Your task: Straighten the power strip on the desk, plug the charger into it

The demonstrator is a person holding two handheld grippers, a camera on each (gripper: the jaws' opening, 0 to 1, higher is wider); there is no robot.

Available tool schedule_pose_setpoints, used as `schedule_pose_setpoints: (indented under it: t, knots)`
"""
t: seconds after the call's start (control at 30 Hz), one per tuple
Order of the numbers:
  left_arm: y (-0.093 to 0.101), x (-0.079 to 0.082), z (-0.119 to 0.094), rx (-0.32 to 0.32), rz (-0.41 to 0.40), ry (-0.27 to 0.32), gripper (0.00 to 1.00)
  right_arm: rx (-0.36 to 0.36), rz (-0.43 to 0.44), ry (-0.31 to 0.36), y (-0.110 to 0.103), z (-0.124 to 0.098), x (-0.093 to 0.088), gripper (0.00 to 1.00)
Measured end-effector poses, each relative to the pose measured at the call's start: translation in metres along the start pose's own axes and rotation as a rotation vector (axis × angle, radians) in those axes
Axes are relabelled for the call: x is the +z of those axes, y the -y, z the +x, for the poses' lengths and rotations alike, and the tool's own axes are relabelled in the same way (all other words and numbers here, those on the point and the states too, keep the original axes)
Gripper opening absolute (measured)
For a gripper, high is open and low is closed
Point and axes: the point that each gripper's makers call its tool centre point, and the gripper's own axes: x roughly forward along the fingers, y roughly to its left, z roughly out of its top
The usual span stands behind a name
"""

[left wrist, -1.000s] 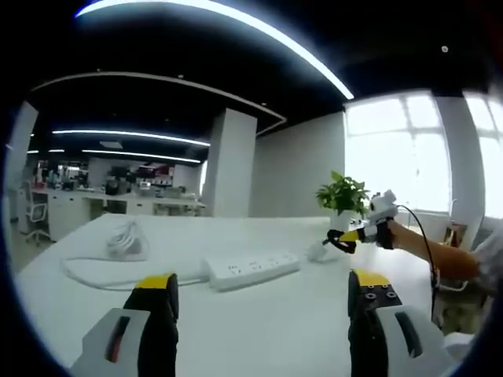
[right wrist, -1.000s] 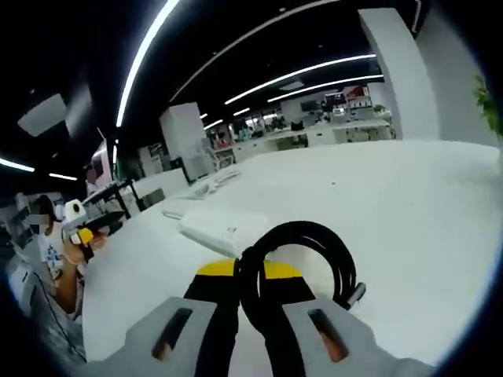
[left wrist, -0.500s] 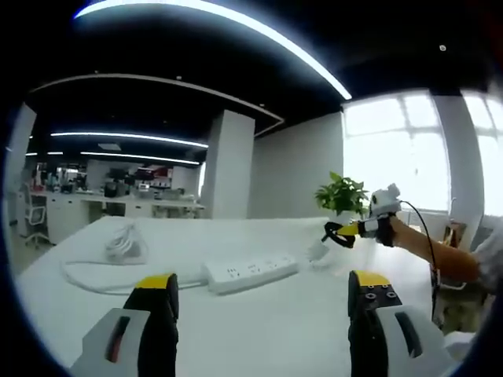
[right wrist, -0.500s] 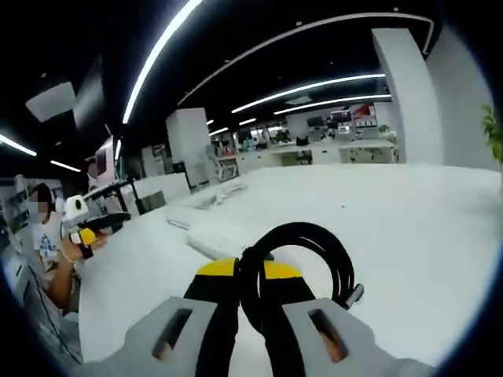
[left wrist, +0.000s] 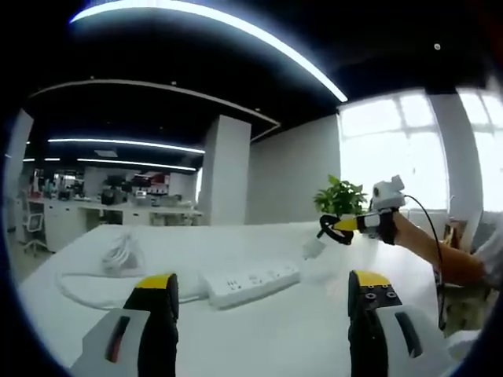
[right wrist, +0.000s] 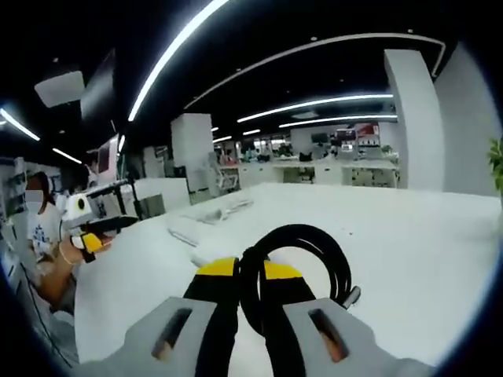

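The white power strip (left wrist: 251,283) lies at a slant on the white desk (left wrist: 299,338), just beyond my open left gripper (left wrist: 263,294). Its white cord (left wrist: 86,289) runs left to a coiled bundle (left wrist: 122,250). My right gripper (left wrist: 339,226) comes in from the right, above the desk, shut on a black cable. A small white charger (left wrist: 313,248) hangs from that cable, right of the strip. In the right gripper view my right gripper (right wrist: 250,275) pinches the looped black cable (right wrist: 302,236), whose plug end (right wrist: 351,296) sticks out right. The power strip (right wrist: 183,236) lies far off, edge-on.
A potted green plant (left wrist: 342,196) stands at the desk's far right, behind the right gripper. A person's forearm (left wrist: 428,247) reaches in from the right. My left gripper (right wrist: 90,228) shows at the left of the right gripper view. Office desks and a white pillar (left wrist: 224,177) stand behind.
My right gripper has risen a little with the cable, and the white charger has come up off the desk. The right gripper view has tilted upward. The power strip has not moved.
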Motion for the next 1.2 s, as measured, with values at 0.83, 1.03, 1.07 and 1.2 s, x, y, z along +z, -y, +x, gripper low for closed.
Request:
schedule_pose_setpoints:
  t: [0.83, 1.03, 1.07, 1.2]
  knots:
    - [-0.007, 0.051, 0.048, 0.030, 0.137, 0.081, 0.88, -0.018, -0.062, 0.118, -0.029, 0.018, 0.037, 0.08]
    - [-0.001, 0.061, 0.063, 0.019, 0.151, 0.107, 0.88, -0.015, -0.066, 0.138, -0.030, 0.024, 0.043, 0.08]
    - [-0.001, 0.063, 0.065, 0.020, 0.153, 0.110, 0.88, -0.013, -0.066, 0.141, -0.030, 0.024, 0.044, 0.08]
    - [0.001, 0.070, 0.073, 0.022, 0.155, 0.135, 0.88, -0.009, -0.068, 0.142, -0.034, 0.024, 0.044, 0.08]
